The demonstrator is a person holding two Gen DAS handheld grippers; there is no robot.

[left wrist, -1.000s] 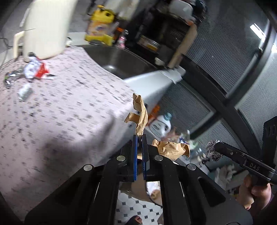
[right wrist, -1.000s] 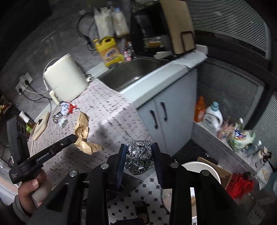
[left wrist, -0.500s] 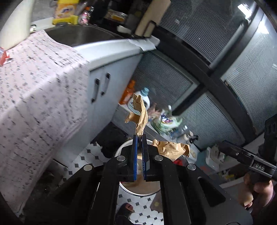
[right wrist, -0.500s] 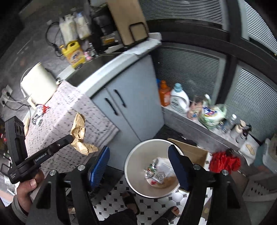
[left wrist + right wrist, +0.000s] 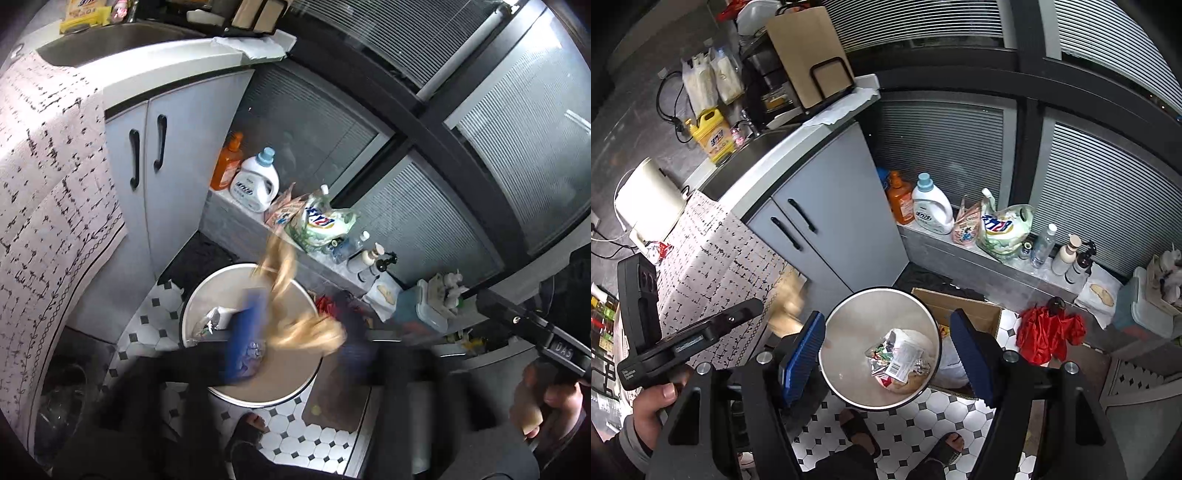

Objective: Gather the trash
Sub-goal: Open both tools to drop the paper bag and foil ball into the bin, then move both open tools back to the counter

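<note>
Kitchen floor, tiled: round steel bin (image 5: 879, 295). Left gripper (image 5: 291, 332), jaws opening, sheds crumpled brown paper (image 5: 295, 325): light, soft, pinch any fold. Right gripper (image 5: 886, 354): wide, empty.

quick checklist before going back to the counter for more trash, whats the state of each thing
1. Right tool empty: ok, its jaws stand wide with nothing between them.
2. Left tool let go of the brown paper: cannot tell; its jaws are opening, and the paper is a blur right at them.
3. Paper lands in the bin: cannot tell, though in the left wrist view it is above the bin's opening.
4. Bin has room: ok, only a small heap of wrappers at the bottom.
5. Trash left on the counter: not ok, a red and white wrapper lies by the white appliance.
6. Feet clear of the bin: ok, just beside it.
</note>
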